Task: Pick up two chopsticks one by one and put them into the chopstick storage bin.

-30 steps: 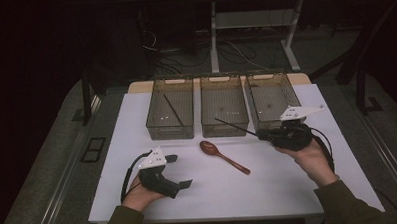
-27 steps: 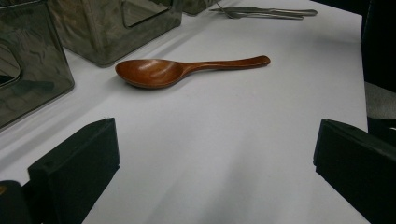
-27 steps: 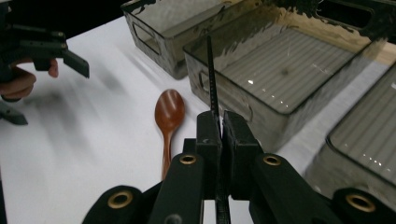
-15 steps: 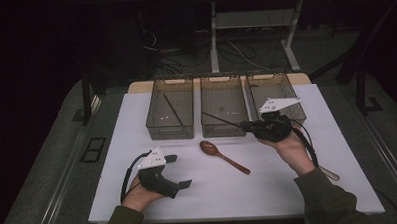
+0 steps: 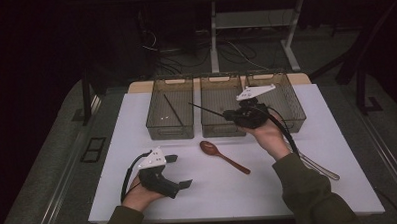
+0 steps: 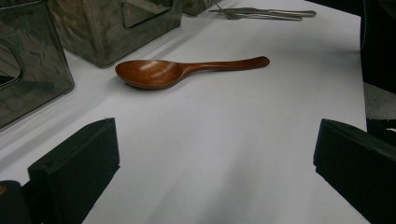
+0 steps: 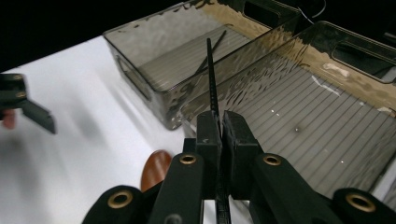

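Note:
My right gripper (image 5: 228, 114) is shut on a thin black chopstick (image 5: 206, 109) and hangs over the middle bin (image 5: 220, 79). The stick's tip points left, toward the left bin (image 5: 151, 111), where another black chopstick (image 5: 174, 110) lies. In the right gripper view the held chopstick (image 7: 211, 79) rises from between the pinched pads (image 7: 208, 133) across the bin wall. My left gripper (image 5: 181, 170) rests on the white table at the front left, open with nothing between its jaws. A brown wooden spoon (image 5: 223, 155) lies mid-table, ahead of the left gripper (image 6: 215, 163) as the spoon (image 6: 159, 72) shows there.
Three clear brown bins stand in a row at the back; the right bin (image 5: 297, 104) is beyond my right hand. Metal cutlery (image 5: 318, 168) lies on the table by my right forearm. White tabletop (image 5: 239, 195) spreads in front.
The right gripper has carried the chopstick leftward, from over the right bin to over the middle bin. The left gripper and the spoon have stayed put.

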`<control>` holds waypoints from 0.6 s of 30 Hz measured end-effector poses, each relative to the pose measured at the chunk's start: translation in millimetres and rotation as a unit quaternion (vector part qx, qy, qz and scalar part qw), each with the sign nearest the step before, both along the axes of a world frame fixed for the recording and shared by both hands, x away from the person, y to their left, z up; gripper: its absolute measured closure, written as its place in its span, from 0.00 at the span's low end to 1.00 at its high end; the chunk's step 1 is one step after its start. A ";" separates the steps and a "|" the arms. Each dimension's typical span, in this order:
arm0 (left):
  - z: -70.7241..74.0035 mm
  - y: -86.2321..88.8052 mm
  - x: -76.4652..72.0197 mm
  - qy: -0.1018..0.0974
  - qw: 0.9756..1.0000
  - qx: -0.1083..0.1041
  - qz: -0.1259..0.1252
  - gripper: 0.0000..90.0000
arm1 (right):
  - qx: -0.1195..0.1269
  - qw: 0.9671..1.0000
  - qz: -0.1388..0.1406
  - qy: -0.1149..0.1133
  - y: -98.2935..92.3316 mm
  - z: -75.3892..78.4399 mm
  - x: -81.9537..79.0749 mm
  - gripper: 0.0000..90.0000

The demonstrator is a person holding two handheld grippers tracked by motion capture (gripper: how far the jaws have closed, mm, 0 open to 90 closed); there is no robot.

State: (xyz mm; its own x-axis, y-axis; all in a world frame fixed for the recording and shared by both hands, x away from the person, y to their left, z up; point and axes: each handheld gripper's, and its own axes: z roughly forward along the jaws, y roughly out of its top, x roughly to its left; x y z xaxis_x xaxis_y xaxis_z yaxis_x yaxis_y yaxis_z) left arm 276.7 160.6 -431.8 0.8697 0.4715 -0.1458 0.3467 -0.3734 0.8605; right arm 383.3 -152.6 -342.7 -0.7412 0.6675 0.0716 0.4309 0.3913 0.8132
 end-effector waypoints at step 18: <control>0.9 -1.8 -0.2 0.002 1.000 -0.010 0.000 0.00 | -0.011 1.000 -0.020 0.020 58.1 -2.2 48.8 0.94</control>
